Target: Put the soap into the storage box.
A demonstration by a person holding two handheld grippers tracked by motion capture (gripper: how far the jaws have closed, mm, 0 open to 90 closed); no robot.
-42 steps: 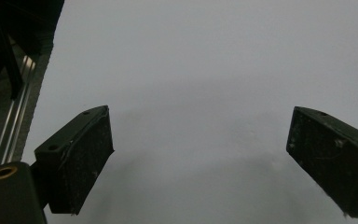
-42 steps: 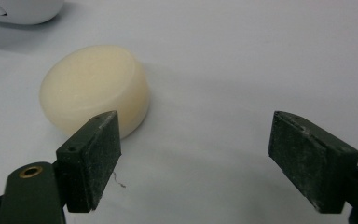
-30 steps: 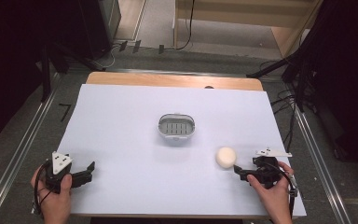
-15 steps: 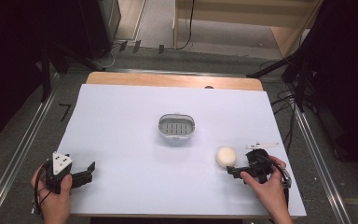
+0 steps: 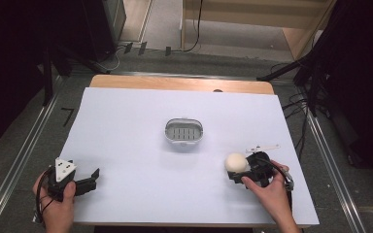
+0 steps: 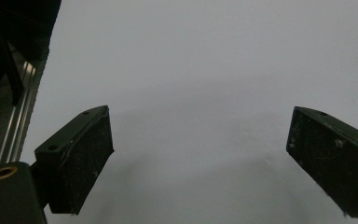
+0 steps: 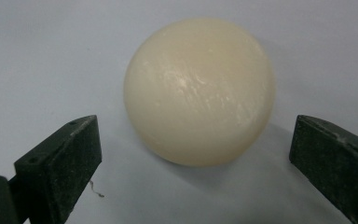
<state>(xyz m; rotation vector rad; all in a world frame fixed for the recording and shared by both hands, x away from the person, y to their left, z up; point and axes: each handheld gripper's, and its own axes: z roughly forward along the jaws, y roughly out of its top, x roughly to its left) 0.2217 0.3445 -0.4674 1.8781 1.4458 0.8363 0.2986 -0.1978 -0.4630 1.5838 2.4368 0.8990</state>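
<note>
The cream-coloured ball sits on the white desk at its near right, nearer than the small oval metal basket in the middle of the desk and to the right of it. The right gripper has come up against it from the right and near side, and in the right gripper view the ball lies straight ahead of the fingers, just past their tips and centred between them, neither one touching it. Those fingers have just been opening and now stand wide, wider than the ball (there is bare desk on either side of it), so nothing is gripped yet. As the thing is round it has no long axis to line up with; what counts, in my judgement, is that it lies ahead of the fingertips and not yet between them, so a short push towards it should bring it into the gap before any squeeze. The left gripper rests at the near left corner, well apart from the ball, its fingers spread wide over bare desk with nothing between them. The right hand is plainly the nearer one for this pick, and a round ball on a smooth sheet may roll if nudged off-centre.
</note>
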